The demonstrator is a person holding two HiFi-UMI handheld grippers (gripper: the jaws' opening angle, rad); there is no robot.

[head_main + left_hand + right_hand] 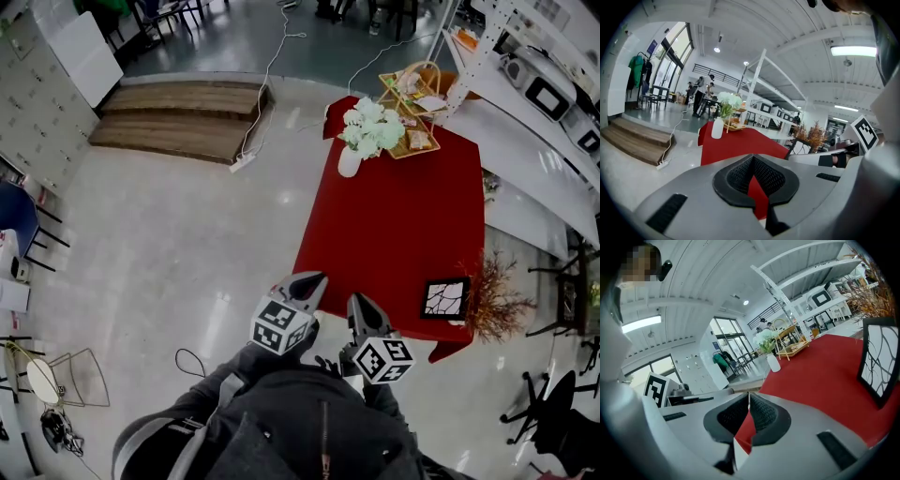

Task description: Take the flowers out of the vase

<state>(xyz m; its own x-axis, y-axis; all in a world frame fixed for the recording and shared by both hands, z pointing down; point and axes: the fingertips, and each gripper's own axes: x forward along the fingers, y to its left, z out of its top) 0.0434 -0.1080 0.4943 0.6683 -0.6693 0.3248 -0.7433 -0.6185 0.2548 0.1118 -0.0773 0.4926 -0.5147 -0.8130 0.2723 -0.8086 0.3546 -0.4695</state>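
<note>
At the far end of the red table [394,225] stands a white vase [349,161] holding pale green and white flowers [372,127]. Both grippers are held side by side at the table's near edge, far from the vase. The left gripper [309,281] and the right gripper [360,307] are both shut and hold nothing. In the left gripper view the vase [717,128] and flowers [729,99] show small beyond the shut left gripper [752,159]. The right gripper view has the vase [773,363] and flowers [765,338] far ahead of the shut right gripper [749,397].
A wicker basket [412,103] sits beside the vase. A black-framed picture [444,297] and dried brown branches [492,300] stand at the table's near right corner. Wooden steps [178,117] and a white cable [262,84] lie on the floor to the left. A white counter [534,159] runs along the right.
</note>
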